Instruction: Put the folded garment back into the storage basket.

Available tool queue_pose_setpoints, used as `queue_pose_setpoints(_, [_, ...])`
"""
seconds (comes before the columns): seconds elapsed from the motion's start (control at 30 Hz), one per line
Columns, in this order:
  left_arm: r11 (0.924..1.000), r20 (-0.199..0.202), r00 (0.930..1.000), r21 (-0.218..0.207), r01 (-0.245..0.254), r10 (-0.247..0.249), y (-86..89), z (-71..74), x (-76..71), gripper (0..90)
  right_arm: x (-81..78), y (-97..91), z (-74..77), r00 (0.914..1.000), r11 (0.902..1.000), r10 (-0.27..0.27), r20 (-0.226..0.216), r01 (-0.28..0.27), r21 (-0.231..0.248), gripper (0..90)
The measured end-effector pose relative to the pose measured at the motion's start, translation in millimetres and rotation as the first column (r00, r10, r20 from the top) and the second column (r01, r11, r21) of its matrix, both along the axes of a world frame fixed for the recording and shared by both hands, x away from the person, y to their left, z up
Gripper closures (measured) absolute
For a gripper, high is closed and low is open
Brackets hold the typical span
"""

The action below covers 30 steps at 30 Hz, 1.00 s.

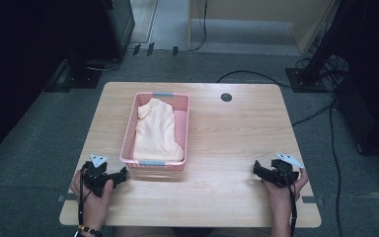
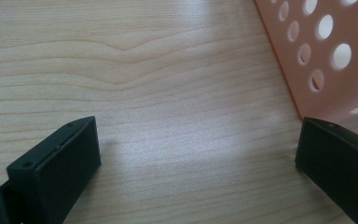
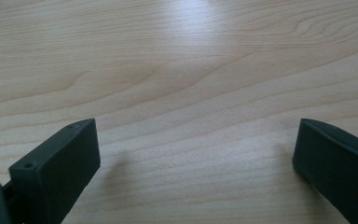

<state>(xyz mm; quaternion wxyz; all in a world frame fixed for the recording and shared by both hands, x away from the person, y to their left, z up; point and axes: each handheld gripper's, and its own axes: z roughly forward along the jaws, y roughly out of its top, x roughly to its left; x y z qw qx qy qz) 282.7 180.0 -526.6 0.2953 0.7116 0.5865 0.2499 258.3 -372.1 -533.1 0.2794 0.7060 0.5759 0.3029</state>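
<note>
A pink perforated basket [image 1: 129,129] stands on the wooden table [image 1: 237,133], left of centre, and holds a folded pale-yellow garment [image 1: 157,131]. My left gripper [image 1: 123,174] rests on the table near the front edge, just left of the basket's near corner, jaws wide open over bare wood. In the left gripper view the gripper [image 2: 198,135] has the basket's wall [image 2: 326,51] at upper right, close to the right jaw. My right gripper [image 1: 256,169] lies at the front right, open, with only wood between its jaws [image 3: 196,133].
A dark round cable hole [image 1: 226,97] sits near the table's far edge. Beyond the table are a grey carpeted floor, cables, black stand bases [image 1: 303,79] and a wooden cabinet [image 1: 256,15]. Bare tabletop lies between basket and right gripper.
</note>
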Motion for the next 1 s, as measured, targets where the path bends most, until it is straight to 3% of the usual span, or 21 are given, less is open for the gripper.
queue_pose_setpoints(0.6, [1.0000, 0.000, 1.0000, 0.000, 0.000, 0.000, 0.0, 0.0, 0.0, 0.0, -25.3, -15.1, -0.7, 0.9999, 0.9999, -0.007, -0.010, 0.007, -0.015, 0.2])
queue_pose_setpoints(0.83, [1.0000, 0.000, 1.0000, 0.000, 0.000, 0.000, 0.0, 0.0, 0.1, 0.0, -34.8, -14.9, -1.6, 0.9993, 0.9980, 0.023, -0.031, -0.024, -0.059, 0.2])
queue_pose_setpoints(1.0, [1.0000, 0.000, 1.0000, 0.000, 0.000, 0.000, 0.0, 0.1, 0.1, 0.0, -40.6, -17.0, -1.9, 0.9985, 0.9970, 0.041, -0.035, -0.044, -0.064, 0.2])
